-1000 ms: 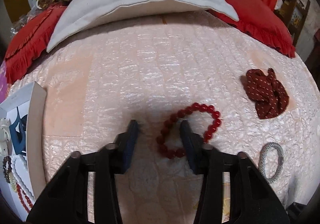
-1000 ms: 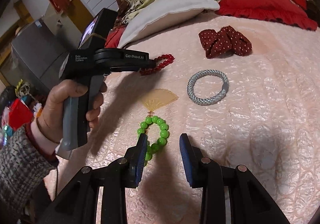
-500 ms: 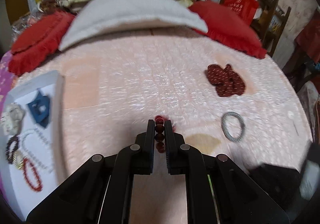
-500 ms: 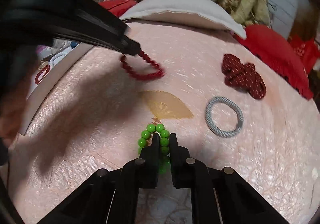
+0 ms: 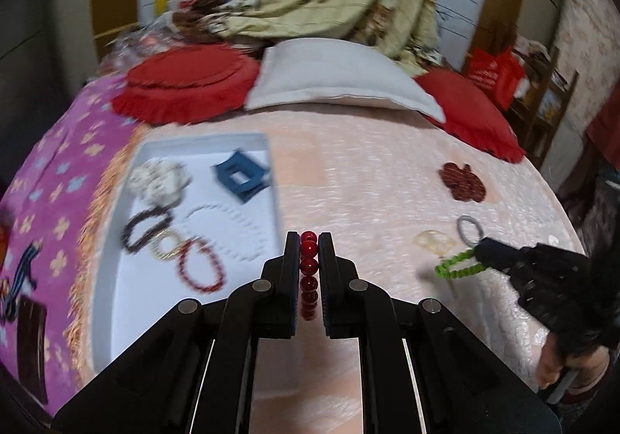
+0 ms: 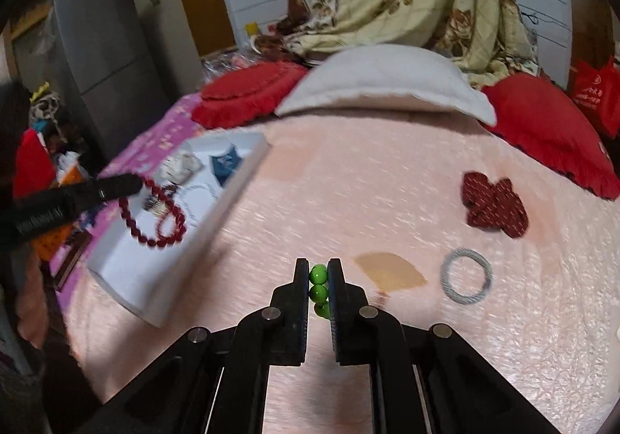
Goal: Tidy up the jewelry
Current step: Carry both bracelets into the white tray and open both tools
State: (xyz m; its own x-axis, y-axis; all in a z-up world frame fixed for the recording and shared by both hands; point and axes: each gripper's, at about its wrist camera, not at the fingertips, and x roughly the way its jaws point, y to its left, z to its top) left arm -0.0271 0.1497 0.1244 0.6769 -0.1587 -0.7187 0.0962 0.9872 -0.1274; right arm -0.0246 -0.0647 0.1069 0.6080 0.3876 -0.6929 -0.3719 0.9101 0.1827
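A wide stretch of pink bedspread (image 6: 348, 201) lies bare between the white tray (image 5: 271, 178) on the left and the items on the right. The tray's raised wall stands along that edge, and its floor is crowded with bracelets (image 5: 201, 267) and a blue clip (image 5: 242, 176). On the right lie a red scrunchie (image 6: 494, 205), a grey ring (image 6: 467, 277) and a tan fan-shaped piece (image 6: 391, 271). Pillows (image 6: 387, 85) close off the far end.

Both wrist fisheyes look forward and down along their tools across the pink bed (image 5: 387, 170) toward the pillows, sharing the white tray (image 6: 128, 279) and grey ring (image 5: 469, 229).
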